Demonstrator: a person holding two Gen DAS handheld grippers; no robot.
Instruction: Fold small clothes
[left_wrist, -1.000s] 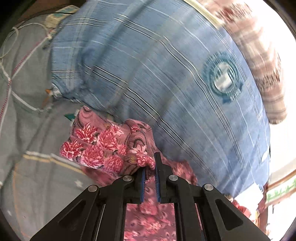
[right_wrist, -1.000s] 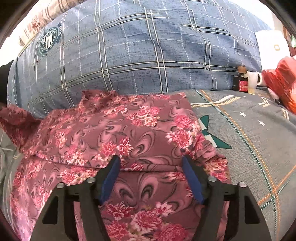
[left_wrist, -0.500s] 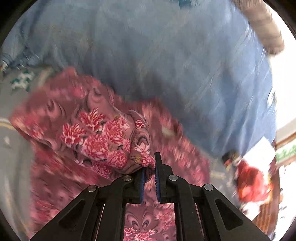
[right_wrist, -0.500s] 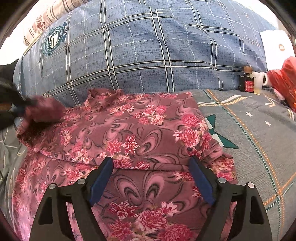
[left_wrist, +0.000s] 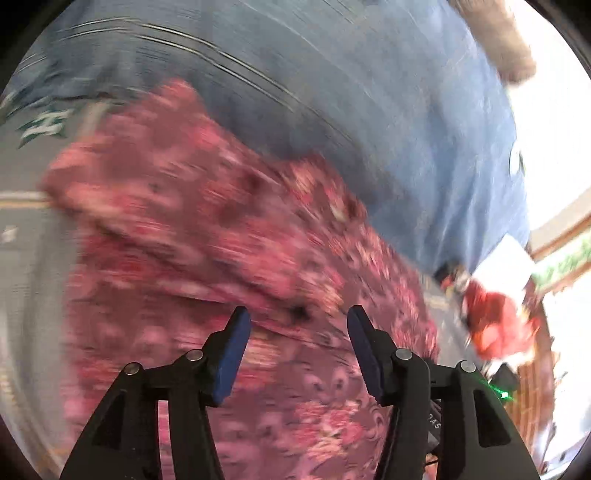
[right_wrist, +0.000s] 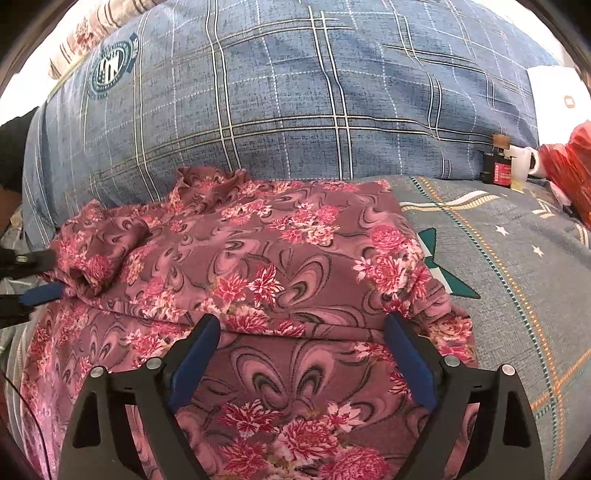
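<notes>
Right tongs stood wide open, jaws just widened, nothing gripped, hovering at folded edge of floral garment. Left tongs stood half open over same garment, jaws just parted, nothing between pads; view blurred. Garment, pink-red flowers on mauve, lay folded on grey patterned bed cover. Behind garment, touching it: blue plaid pillow. Far right on bed: small dark bottle, white cup, red bag.
</notes>
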